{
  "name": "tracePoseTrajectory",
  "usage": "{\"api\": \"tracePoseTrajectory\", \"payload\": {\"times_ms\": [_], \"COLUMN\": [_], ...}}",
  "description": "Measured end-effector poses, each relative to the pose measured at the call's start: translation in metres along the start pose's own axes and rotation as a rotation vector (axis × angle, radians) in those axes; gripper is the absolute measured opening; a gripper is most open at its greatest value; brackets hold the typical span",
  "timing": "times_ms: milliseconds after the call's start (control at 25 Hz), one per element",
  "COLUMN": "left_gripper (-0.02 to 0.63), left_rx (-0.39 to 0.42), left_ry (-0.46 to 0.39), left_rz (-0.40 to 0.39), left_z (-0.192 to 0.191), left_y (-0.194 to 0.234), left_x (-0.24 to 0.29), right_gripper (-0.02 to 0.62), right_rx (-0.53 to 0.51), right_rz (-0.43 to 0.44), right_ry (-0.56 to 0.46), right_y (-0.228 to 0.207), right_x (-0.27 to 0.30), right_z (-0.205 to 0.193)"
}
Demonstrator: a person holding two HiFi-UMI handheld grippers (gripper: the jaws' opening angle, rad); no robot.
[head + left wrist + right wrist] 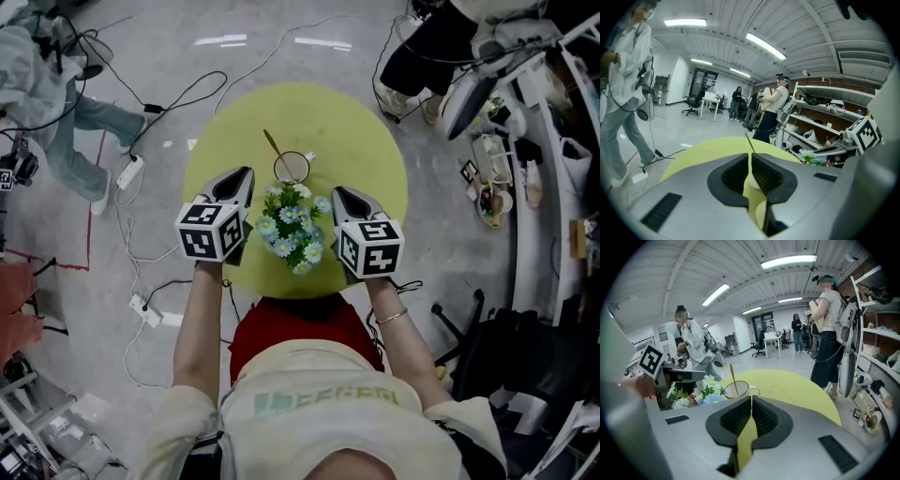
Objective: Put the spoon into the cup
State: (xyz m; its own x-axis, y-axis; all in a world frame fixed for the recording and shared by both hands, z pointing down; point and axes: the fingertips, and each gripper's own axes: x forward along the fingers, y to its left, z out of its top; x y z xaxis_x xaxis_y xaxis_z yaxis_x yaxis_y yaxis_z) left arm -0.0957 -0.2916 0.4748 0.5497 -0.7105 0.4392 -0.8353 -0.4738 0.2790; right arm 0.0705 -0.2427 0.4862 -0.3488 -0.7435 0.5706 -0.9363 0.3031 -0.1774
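Note:
A white cup (292, 167) stands on the round yellow-green table (375, 150) with a gold spoon (273, 143) leaning in it, handle up toward the back left. In the right gripper view the cup (737, 389) and the spoon (732, 376) stand just beyond my jaws to the left. The spoon's handle (749, 141) rises above the jaw tips in the left gripper view. My left gripper (246, 174) is left of the cup, its jaws together with nothing between them. My right gripper (339, 193) is to the cup's right and nearer me, also shut and empty.
A bunch of white and blue flowers (292, 228) stands on the table between my two grippers, in front of the cup. Cables and a power strip (128, 172) lie on the floor at left. People stand around; shelves (525, 141) fill the right side.

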Motion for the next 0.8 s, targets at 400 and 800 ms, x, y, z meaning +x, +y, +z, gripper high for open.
{"api": "tracePoseTrajectory", "payload": {"times_ms": [400,800], "left_gripper": [0.025,0.025], "left_rx": [0.019,0.022], "left_ry": [-0.015,-0.048], "left_rz": [0.012,0.032], "left_z": [-0.008,-0.012], "left_y": [-0.012,-0.019], "left_x": [-0.029,-0.060], "right_gripper": [0.037,0.037], "right_rx": [0.023,0.026], "right_rz": [-0.042,-0.063], "right_ry": [-0.064,-0.158], "right_y": [0.005,0.021], "right_x": [-0.026,-0.053], "right_z": [0.000,0.005]}}
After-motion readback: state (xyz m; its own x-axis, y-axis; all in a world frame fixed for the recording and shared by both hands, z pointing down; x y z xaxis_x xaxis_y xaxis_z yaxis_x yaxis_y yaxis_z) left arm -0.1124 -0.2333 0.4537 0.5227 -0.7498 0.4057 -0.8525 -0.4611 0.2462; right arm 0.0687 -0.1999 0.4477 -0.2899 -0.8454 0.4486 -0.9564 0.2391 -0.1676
